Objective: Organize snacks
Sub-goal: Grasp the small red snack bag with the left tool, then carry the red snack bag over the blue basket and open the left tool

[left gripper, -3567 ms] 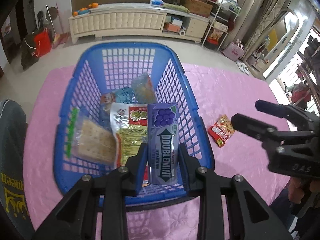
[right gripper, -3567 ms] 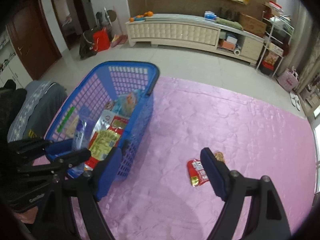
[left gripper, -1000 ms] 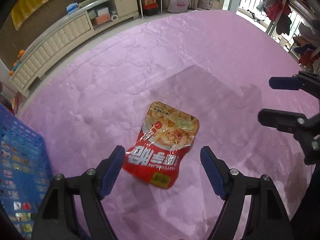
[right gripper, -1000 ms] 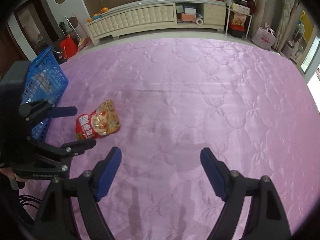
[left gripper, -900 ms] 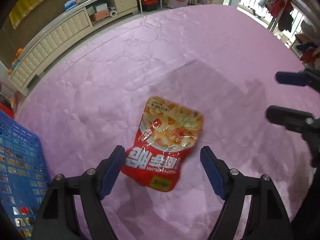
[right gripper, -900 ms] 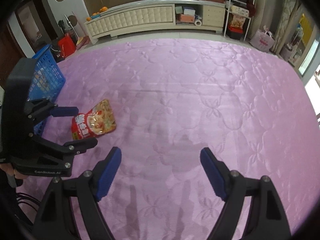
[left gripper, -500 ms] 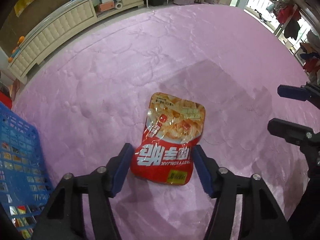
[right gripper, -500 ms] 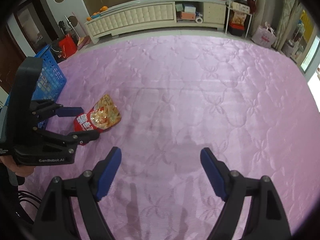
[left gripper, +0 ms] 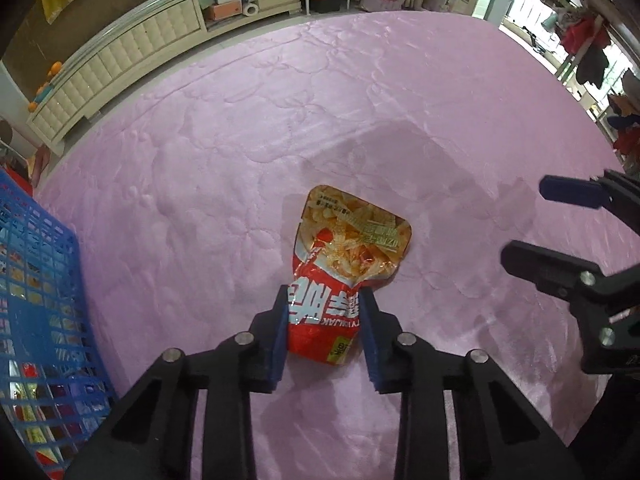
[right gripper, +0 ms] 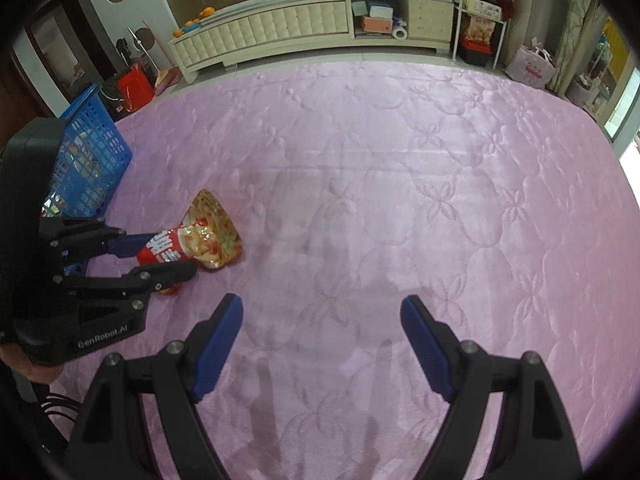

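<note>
My left gripper (left gripper: 324,320) pinches the red snack packet's (left gripper: 344,264) near end, long axis pointing away at frame centre, blue basket (left gripper: 36,280) lower left; my right gripper (right gripper: 320,344) hangs spread.

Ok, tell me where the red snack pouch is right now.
The red foil snack pouch lies on the pink quilted cloth, its near end pinched in the left claw, just right of the blue plastic basket; the right claw hangs open nearby.

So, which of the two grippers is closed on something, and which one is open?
The left gripper is closed on the red snack packet, pads pinching its lower end. The right gripper is open, holding nothing, above the pink cloth.
</note>
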{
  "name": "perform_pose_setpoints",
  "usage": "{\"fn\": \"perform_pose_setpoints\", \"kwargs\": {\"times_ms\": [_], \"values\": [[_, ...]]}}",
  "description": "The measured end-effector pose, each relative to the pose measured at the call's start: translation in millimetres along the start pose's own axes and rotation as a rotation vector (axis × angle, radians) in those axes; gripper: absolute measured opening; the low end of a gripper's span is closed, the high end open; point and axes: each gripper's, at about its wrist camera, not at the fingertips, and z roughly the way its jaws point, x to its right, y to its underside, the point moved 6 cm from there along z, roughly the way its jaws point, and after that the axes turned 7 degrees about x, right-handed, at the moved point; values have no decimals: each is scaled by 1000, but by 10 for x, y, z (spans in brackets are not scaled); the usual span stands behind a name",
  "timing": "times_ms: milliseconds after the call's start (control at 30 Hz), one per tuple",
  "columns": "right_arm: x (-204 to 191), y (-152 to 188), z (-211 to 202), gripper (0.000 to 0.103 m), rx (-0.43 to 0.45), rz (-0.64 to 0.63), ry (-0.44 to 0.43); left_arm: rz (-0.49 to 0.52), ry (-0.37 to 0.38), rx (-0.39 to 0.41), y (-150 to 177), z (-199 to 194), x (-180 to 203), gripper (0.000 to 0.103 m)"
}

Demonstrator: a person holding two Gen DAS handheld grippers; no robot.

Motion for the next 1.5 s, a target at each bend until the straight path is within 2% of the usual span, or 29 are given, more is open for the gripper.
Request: {"fn": "perform_pose_setpoints", "kwargs": {"times_ms": [133, 333, 667, 867, 1167, 1500], "values": [[-89, 22, 14, 85, -5, -12, 1, -8, -4, 7, 71, -37, 89, 29], [-142, 116, -123, 84, -5, 24, -16, -14, -9, 59, 144, -432, 199, 29], [-428, 117, -832, 84, 85, 15, -2, -29, -42, 171, 229, -1256, 214, 29], [-665, 62, -1132, 84, 126, -9, -13, -53, -64, 244, 427, -1782, 163, 29], [-1209, -78, -1366, 84, 167, -69, -52, -131, -95, 317, 703, -2273, -291, 29], [-1821, -320, -1344, 84, 176, -152, -102, -249, -153, 351, 901, -2710, -979, 29]]}}
